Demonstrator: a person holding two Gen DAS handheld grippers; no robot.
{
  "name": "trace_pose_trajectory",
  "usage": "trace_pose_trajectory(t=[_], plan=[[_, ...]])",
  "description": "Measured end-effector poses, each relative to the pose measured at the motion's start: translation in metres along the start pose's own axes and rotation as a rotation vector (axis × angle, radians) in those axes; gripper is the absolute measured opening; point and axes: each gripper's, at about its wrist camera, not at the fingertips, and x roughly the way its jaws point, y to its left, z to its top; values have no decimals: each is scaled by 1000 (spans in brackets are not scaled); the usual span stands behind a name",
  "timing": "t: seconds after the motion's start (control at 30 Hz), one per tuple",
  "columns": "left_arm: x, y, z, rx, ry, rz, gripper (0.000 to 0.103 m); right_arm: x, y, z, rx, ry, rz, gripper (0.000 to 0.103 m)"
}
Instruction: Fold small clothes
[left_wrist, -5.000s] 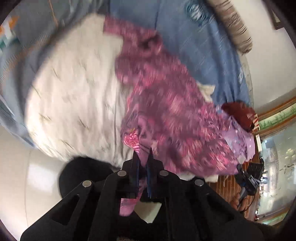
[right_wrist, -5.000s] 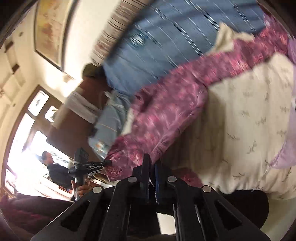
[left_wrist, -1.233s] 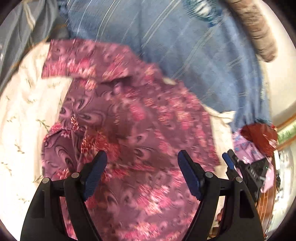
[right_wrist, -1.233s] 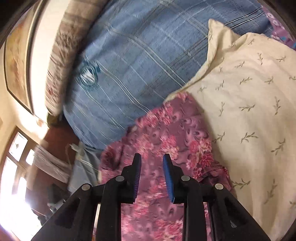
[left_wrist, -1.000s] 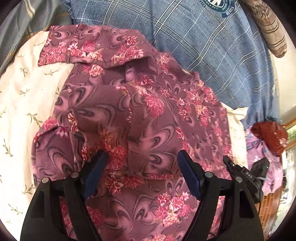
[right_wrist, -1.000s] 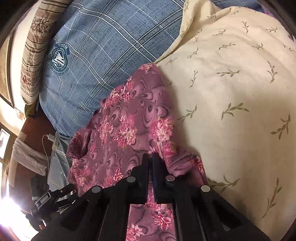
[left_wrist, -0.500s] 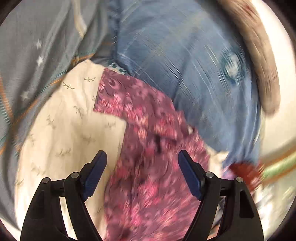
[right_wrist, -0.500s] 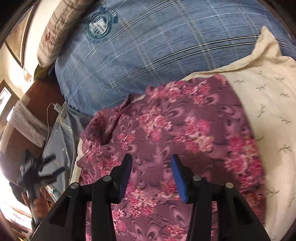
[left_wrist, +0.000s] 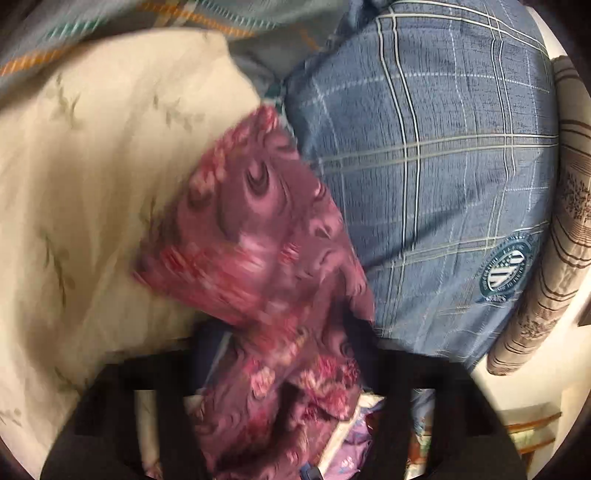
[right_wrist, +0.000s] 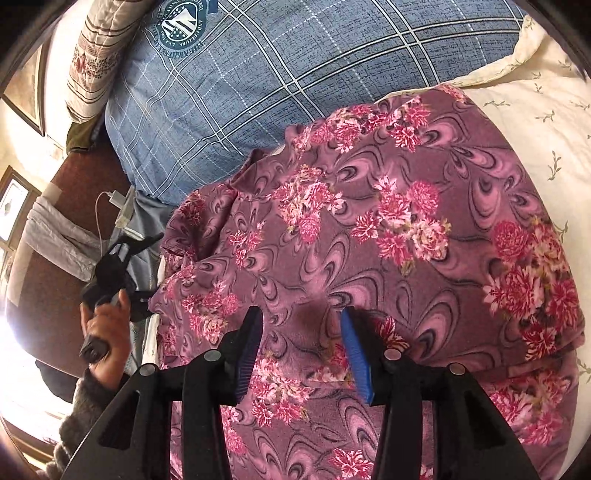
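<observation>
1. Since half a second ago, the left gripper has been closing its jaws, and purple floral fabric garment is now bunching between them, pinched
2. Right gripper is hovering over the garment, jaws spread, nothing held
3. Garment is lying on the cream leaf-print quilt, touching the blue plaid pillow

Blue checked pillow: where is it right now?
In the right wrist view the blue checked pillow fills the top, just above the purple flowered garment, with the striped cushion at its left and the cream bedcover at its right.
</observation>
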Motion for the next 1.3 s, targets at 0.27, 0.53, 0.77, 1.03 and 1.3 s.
trace_pose_trajectory(t=[0.27,0.53,0.77,1.03,1.3], plan=[[-45,-103,-44,298,-105,-50,13,-5,-5,-1,21,-15,40,45],[-1,-244,-183,697,16,-75,13,-51,-29,-13,84,-88,37,47],[156,-202,-281,721,316,229,15,-113,-74,-30,131,-142,-34,47],[97,-199,-264,672,393,114,54,-138,-89,-22,172,-228,-27,49],[-53,-159,-179,702,143,111,82,-106,-48,-1,156,-210,105,60]])
